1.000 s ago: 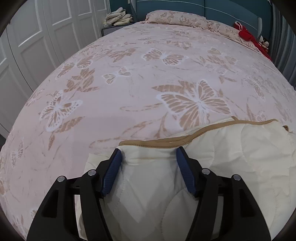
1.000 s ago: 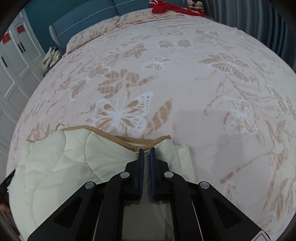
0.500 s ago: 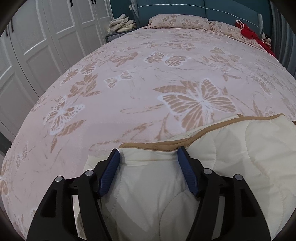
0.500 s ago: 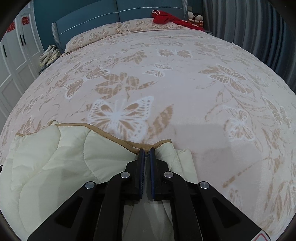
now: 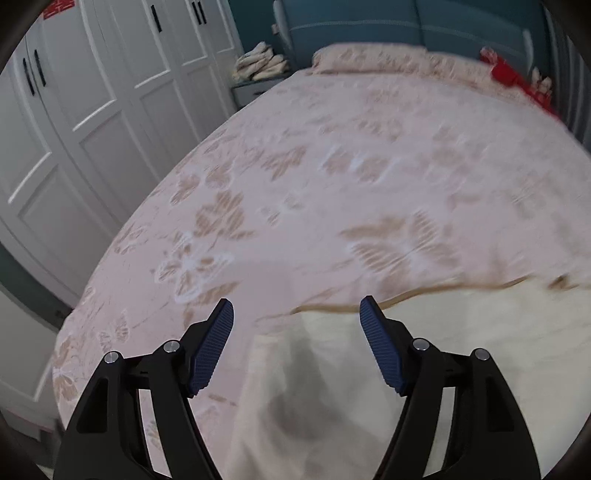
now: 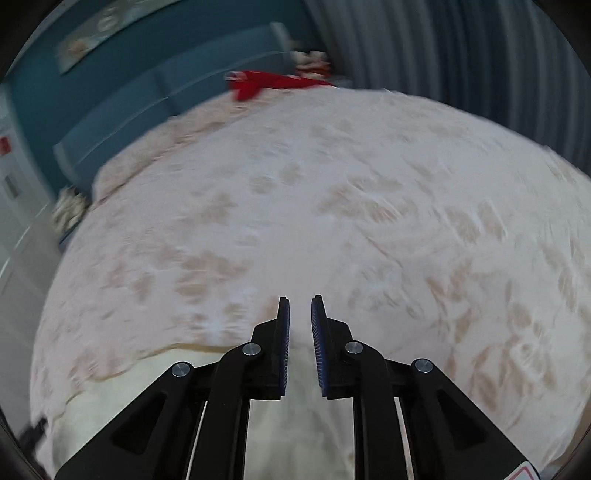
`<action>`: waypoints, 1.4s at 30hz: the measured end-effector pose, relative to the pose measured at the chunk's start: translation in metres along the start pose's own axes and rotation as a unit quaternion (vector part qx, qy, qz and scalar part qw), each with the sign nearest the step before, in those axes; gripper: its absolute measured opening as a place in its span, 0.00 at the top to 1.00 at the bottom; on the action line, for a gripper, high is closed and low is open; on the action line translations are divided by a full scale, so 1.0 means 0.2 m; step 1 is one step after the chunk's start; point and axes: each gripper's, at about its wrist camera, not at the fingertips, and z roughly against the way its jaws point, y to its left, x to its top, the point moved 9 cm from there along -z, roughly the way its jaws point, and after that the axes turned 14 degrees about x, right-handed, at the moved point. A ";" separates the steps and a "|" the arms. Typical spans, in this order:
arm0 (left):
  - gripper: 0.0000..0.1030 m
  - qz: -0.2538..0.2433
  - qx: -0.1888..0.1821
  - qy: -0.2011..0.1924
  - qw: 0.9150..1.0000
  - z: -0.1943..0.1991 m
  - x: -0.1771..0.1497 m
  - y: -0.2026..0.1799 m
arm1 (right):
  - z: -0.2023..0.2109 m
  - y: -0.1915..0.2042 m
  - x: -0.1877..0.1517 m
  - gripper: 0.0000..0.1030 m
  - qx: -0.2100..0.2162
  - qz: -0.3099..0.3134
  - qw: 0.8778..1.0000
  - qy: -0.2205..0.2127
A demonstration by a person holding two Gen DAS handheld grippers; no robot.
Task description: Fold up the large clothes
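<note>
A cream quilted garment (image 5: 461,350) with a tan trimmed edge lies folded on the pink butterfly bedspread (image 5: 332,184). My left gripper (image 5: 297,308) is open wide and empty, held above the garment's left end. In the right wrist view the garment (image 6: 147,387) shows low at the bottom left, under and behind the fingers. My right gripper (image 6: 300,306) is slightly open and empty, its tips over the bedspread (image 6: 369,221) just past the garment's trimmed edge. Both views are blurred by motion.
White wardrobe doors (image 5: 92,110) stand along the bed's left side. A nightstand with folded cloths (image 5: 258,66) and a teal headboard (image 5: 406,26) are at the far end. A red item (image 6: 266,83) lies by the pillows. Grey curtains (image 6: 461,48) hang on the right.
My right gripper has let go of the garment's edge and opened a little. Both grippers have lifted and drawn back from the garment, the left one shifting to the left.
</note>
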 end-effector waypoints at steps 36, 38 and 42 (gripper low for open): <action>0.33 -0.064 -0.051 0.031 0.996 -0.15 -0.27 -0.84 | -0.76 0.78 -0.75 0.92 0.122 0.152 0.958 0.211; 0.33 -0.062 -0.052 0.029 0.996 -0.15 -0.27 -0.84 | -0.78 0.77 -0.75 0.93 0.123 0.150 0.958 0.209; 0.33 -0.059 -0.051 0.027 0.997 -0.16 -0.27 -0.85 | -0.80 0.77 -0.75 0.94 0.126 0.145 0.960 0.205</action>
